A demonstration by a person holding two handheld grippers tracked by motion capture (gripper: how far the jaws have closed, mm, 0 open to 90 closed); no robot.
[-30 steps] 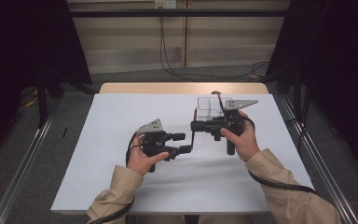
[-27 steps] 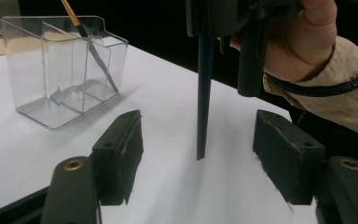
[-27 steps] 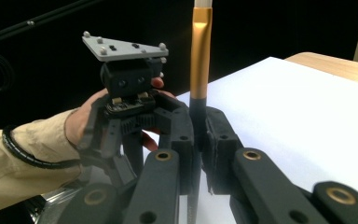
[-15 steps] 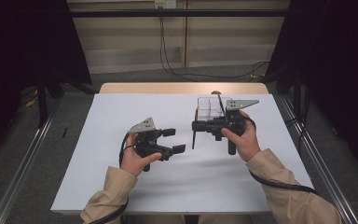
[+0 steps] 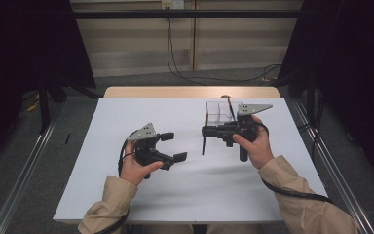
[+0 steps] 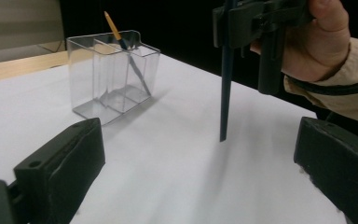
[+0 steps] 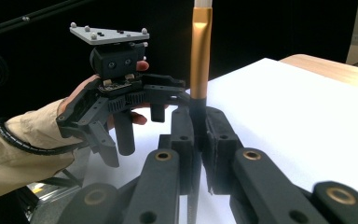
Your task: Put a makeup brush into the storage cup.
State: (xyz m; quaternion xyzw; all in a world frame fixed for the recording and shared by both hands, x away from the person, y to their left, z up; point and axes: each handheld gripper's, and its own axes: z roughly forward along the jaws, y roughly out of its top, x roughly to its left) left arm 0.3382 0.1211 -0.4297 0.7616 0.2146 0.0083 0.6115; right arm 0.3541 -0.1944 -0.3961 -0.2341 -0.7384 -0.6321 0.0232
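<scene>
On the white-covered table (image 5: 185, 195), the left gripper (image 5: 171, 146) sits in the person's left hand (image 5: 135, 166) on the near-left part of the surface, its two black jaws spread wide with nothing between them; in the left gripper view those jaws stand far apart at either side over bare white cover. The right gripper (image 5: 205, 131), held in the right hand (image 5: 255, 146) to the right of centre, has its jaws pressed together on a slim dark pencil-like stick with a gold band (image 7: 199, 70). In the right gripper view the stick rises upright between the closed jaws, and in the high view its dark lower end (image 5: 204, 146) points down toward the table just left of that gripper. In the left gripper view the tip hangs close to the cover, though contact cannot be judged. Just beyond the right gripper, toward the far side, stands a clear plastic divided holder (image 5: 217, 112), upright, with another thin stick (image 6: 127, 53) leaning tilted inside one of its compartments.
</scene>
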